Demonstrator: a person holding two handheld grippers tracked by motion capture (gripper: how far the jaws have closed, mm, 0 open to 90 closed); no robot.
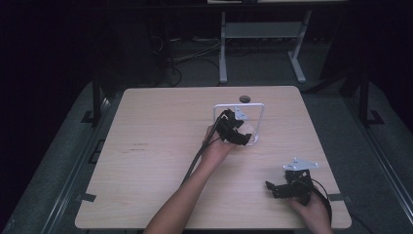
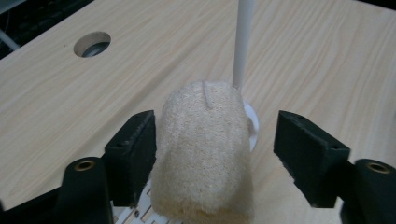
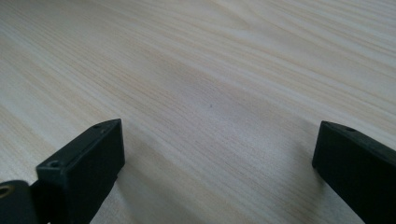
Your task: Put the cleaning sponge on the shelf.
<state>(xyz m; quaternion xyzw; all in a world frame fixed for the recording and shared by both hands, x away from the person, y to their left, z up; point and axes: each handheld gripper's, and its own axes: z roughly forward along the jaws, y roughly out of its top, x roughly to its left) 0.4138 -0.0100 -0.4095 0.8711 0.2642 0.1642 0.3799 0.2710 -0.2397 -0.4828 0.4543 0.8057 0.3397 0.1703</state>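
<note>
High view: table (image 1: 146,146) bears unreadably small writing.

No text, label, brand, number or sign can be read; a faint dark mark on the counter (image 1: 146,126) near its left edge stays illegible.

Both tools are black, each with two blocky rectangular jaws and brass-coloured screw eyelets at the jaw bases. Left tool (image 1: 242,137) and right tool (image 1: 272,187) each carry a grey three-cornered plate and trail a black cable. Forearms bare, no sleeves.
</note>
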